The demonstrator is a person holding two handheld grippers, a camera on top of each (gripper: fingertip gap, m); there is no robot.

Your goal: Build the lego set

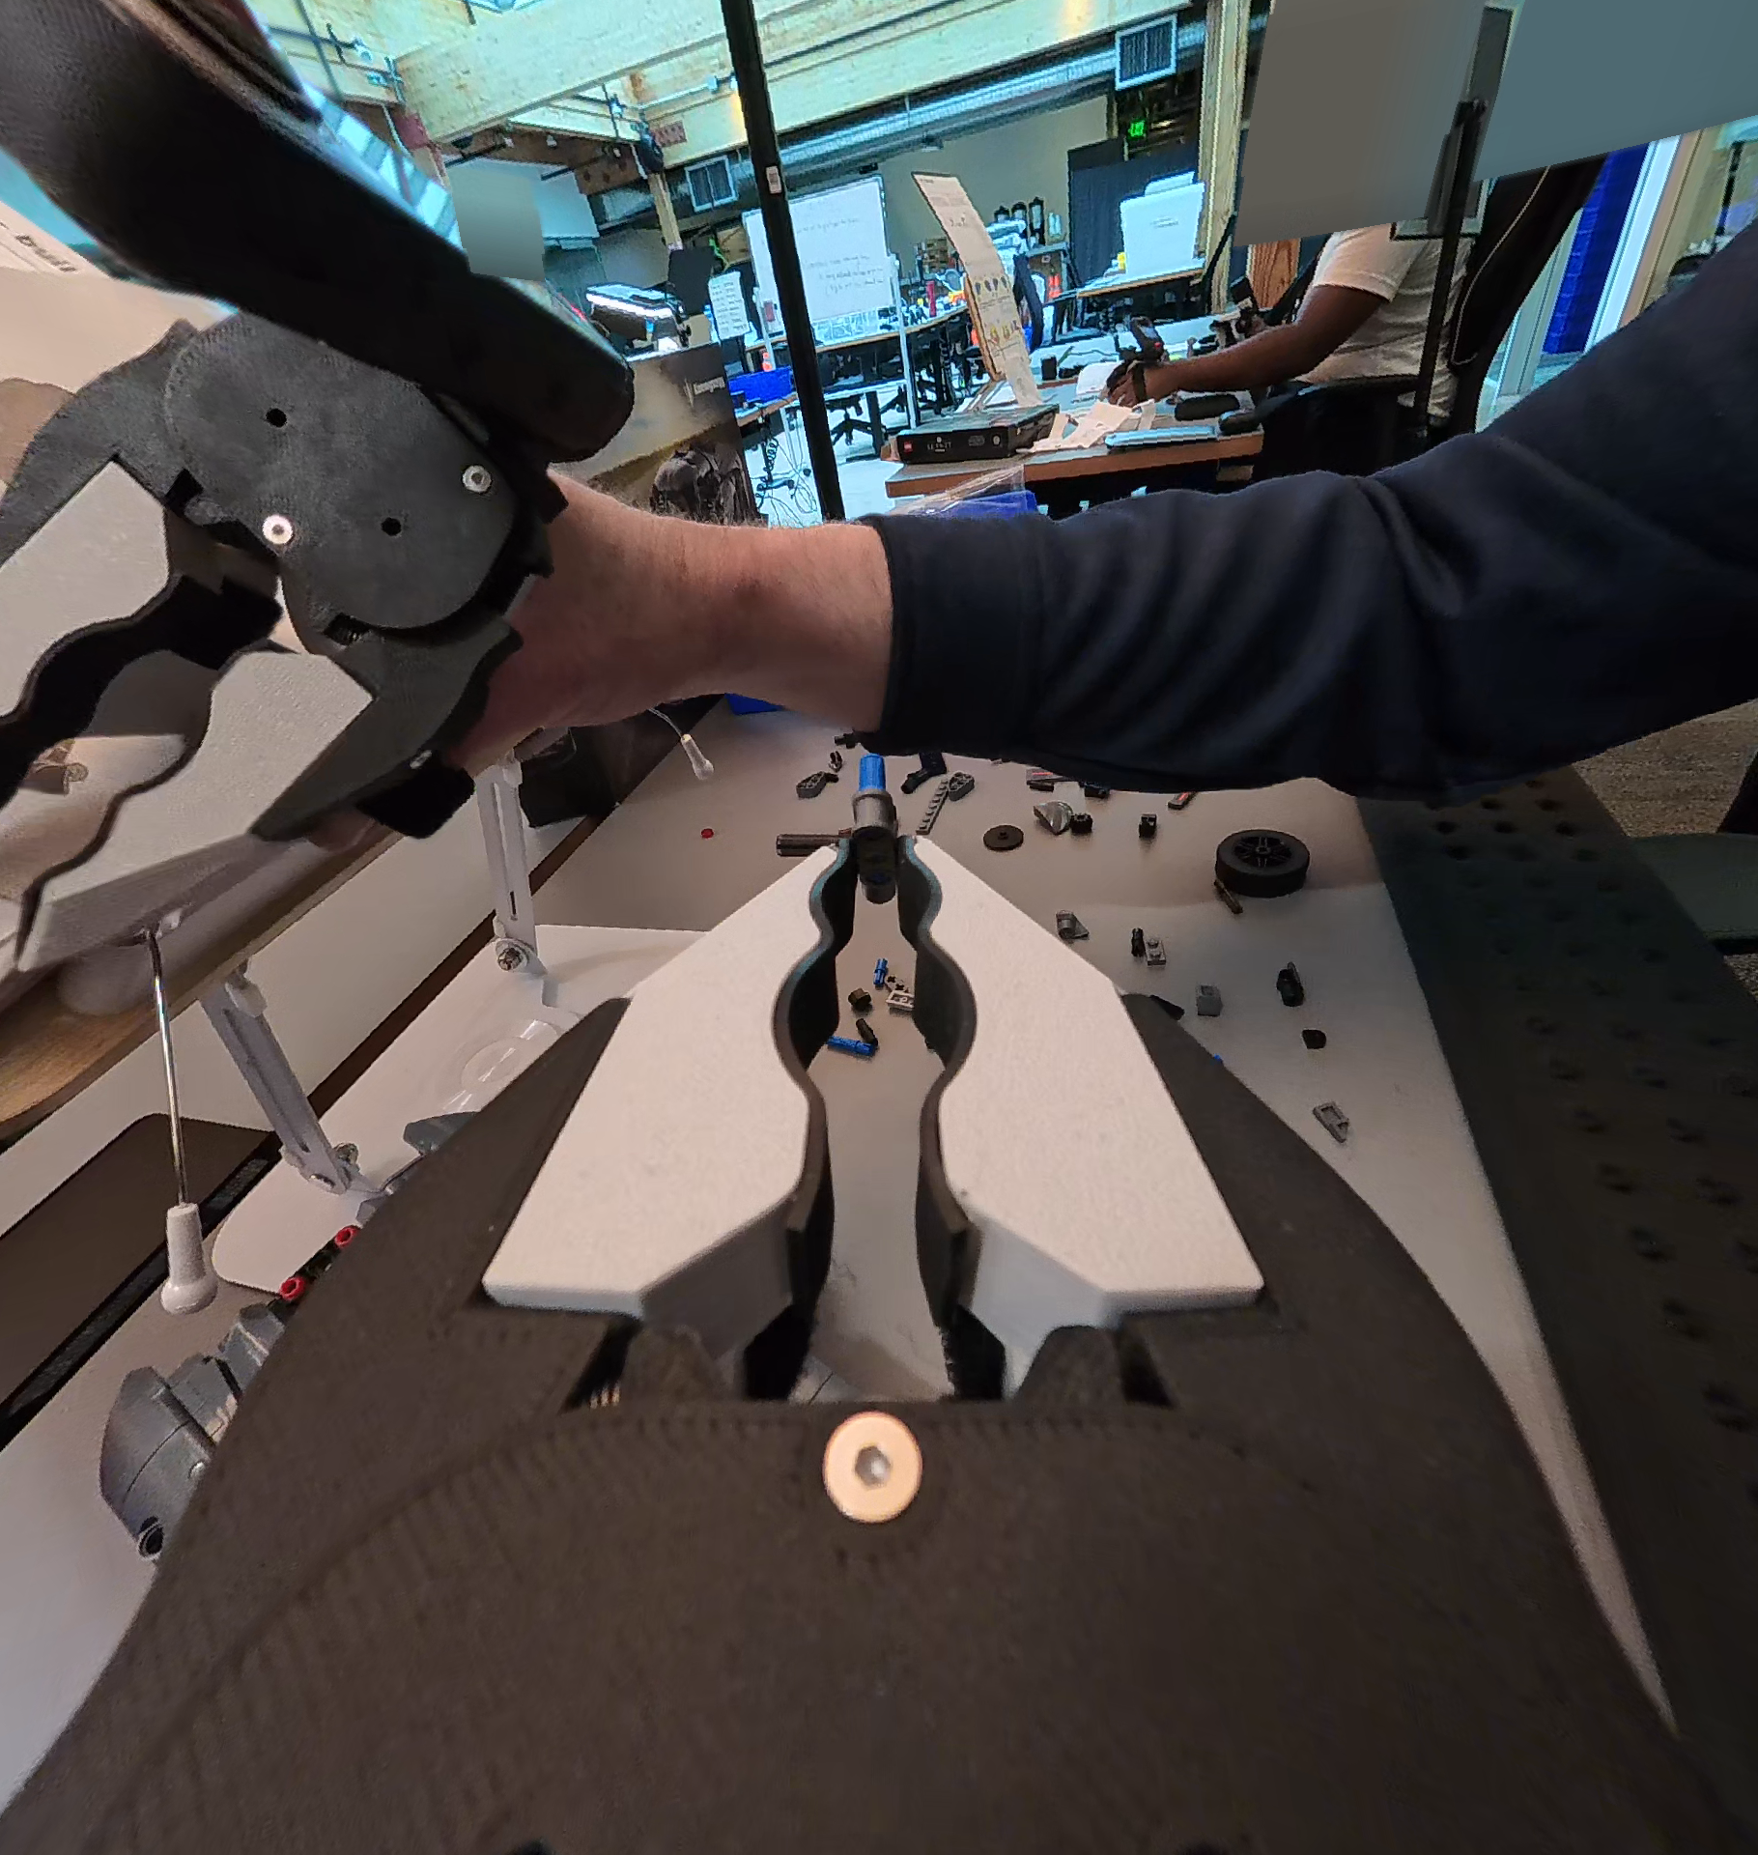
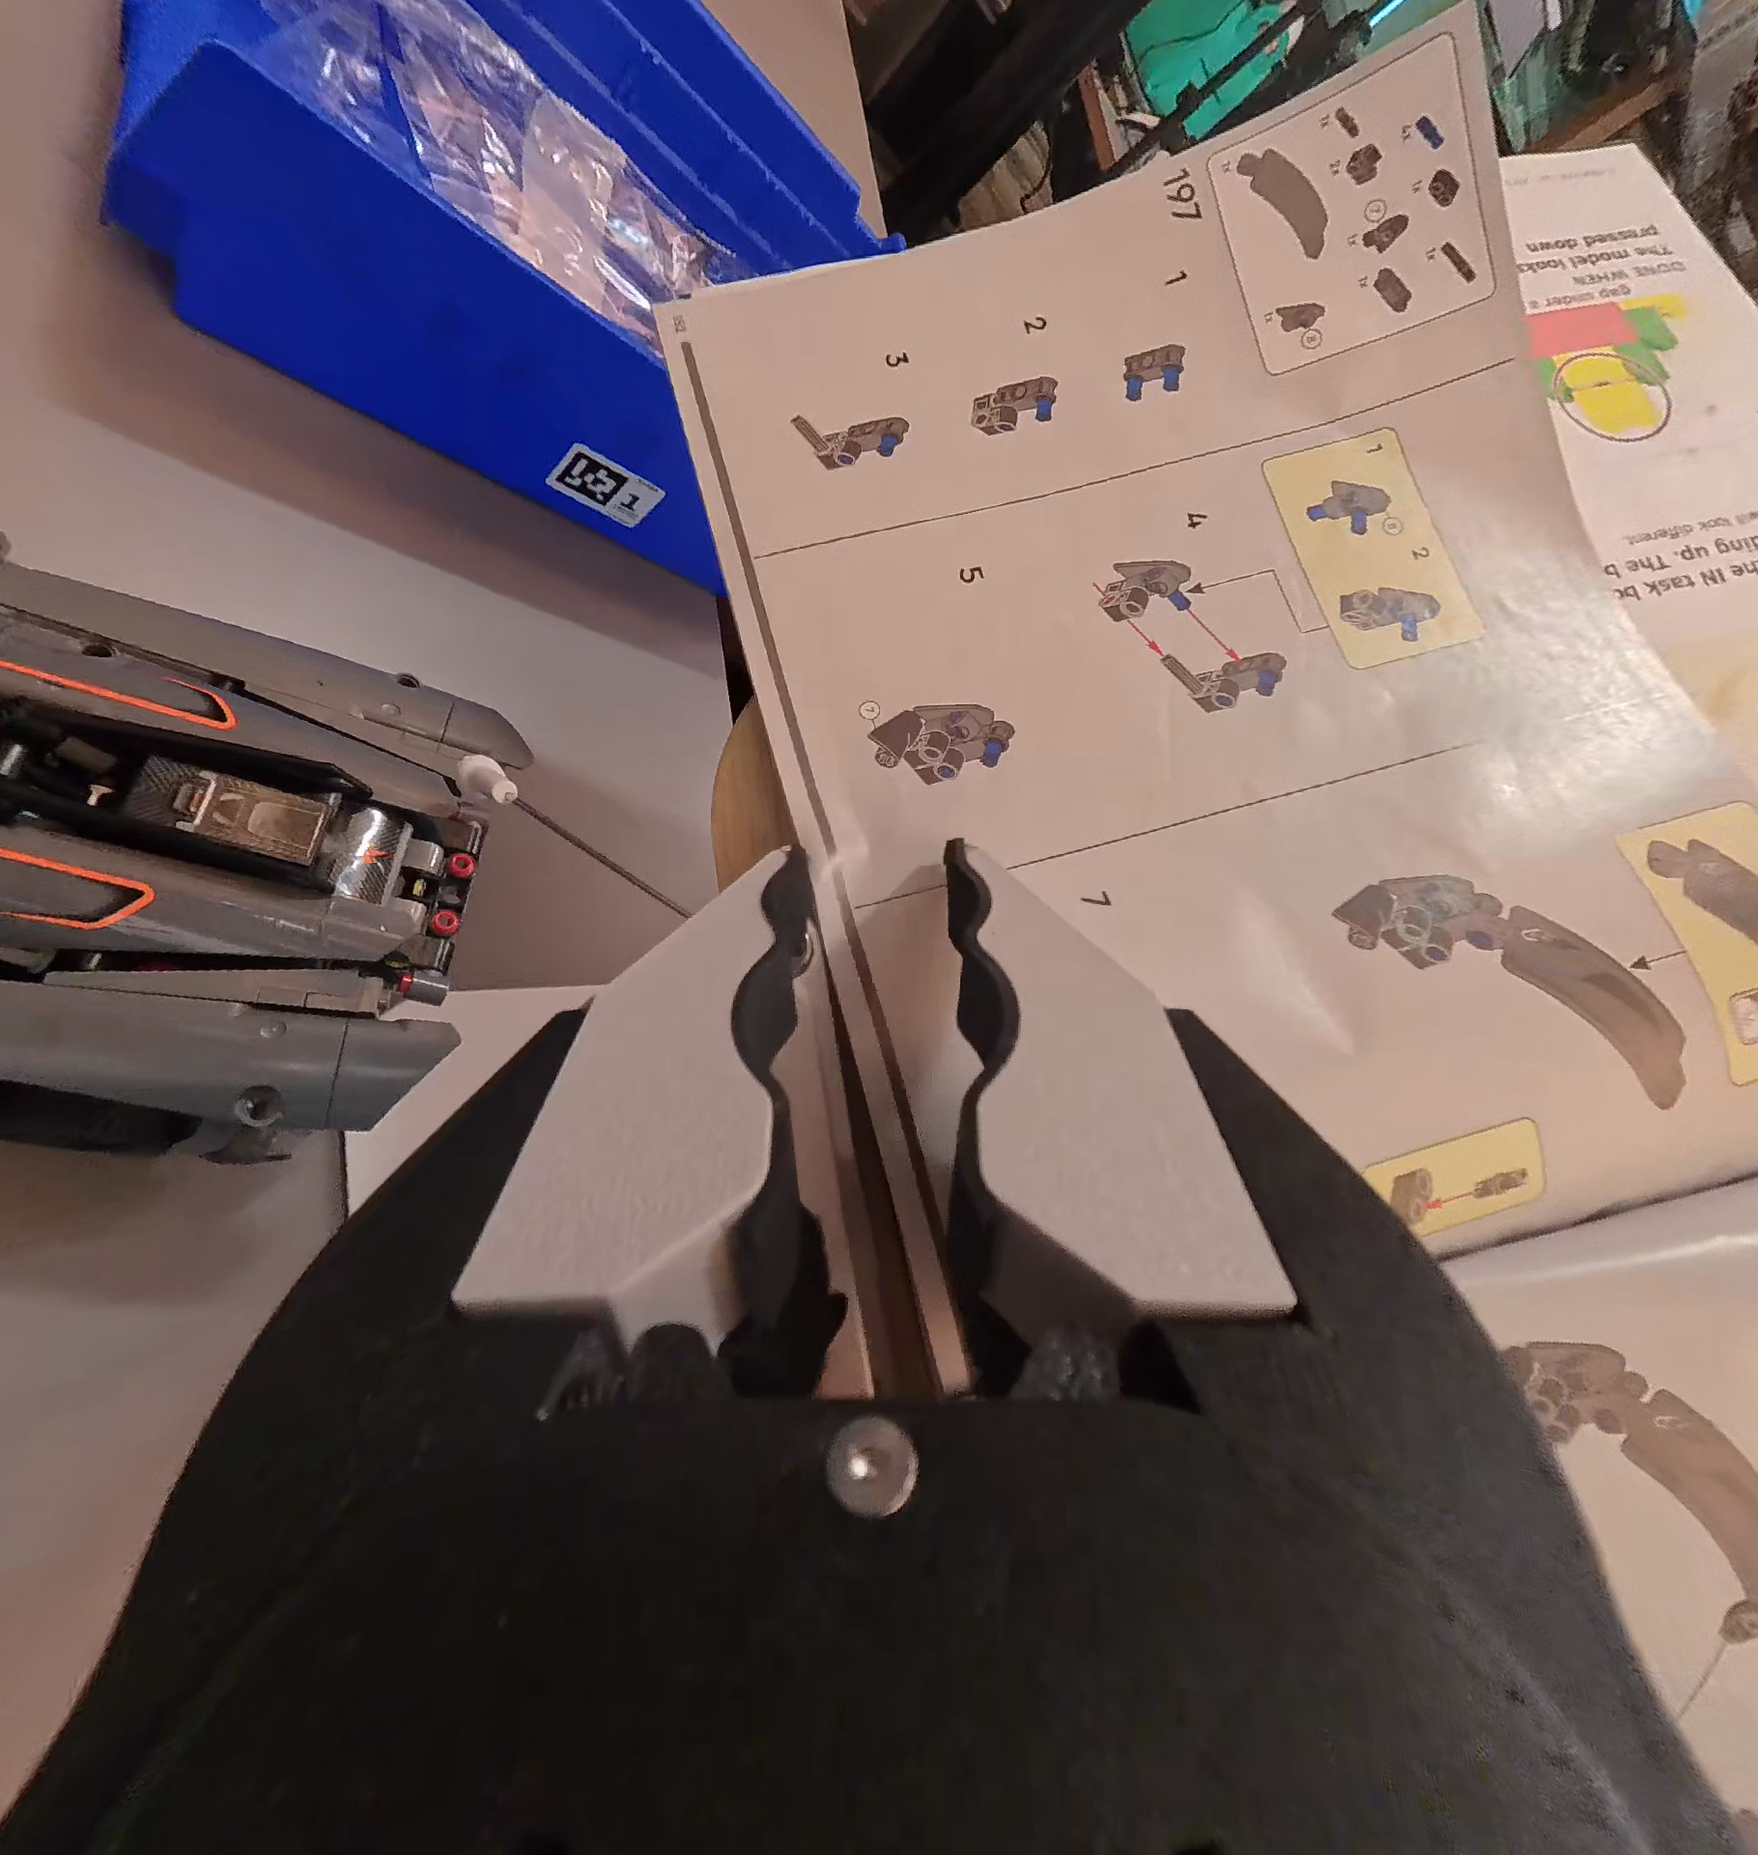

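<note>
My left gripper (image 1: 875,865) is shut on a small grey and black lego assembly with a blue pin (image 1: 873,818) and holds it above the white table (image 1: 654,863). My right gripper (image 2: 870,853) is open. An upright page of the instruction booklet (image 2: 1106,602) stands between its jaws, close to the left finger. The right gripper also shows in the left wrist view (image 1: 42,763), at the upper left, held by a hand. The grey lego car model with orange lines (image 2: 203,883) lies to the left of the booklet.
Several loose lego parts (image 1: 1146,944) and a black wheel (image 1: 1261,863) lie on the table beyond my left gripper. A blue bin of bagged parts (image 2: 403,251) stands behind the car. A laminated sheet (image 2: 1708,402) lies under the booklet. A dark-sleeved arm (image 1: 1307,622) crosses above the table. Some 20 cm of space lies between my two pairs of fingers.
</note>
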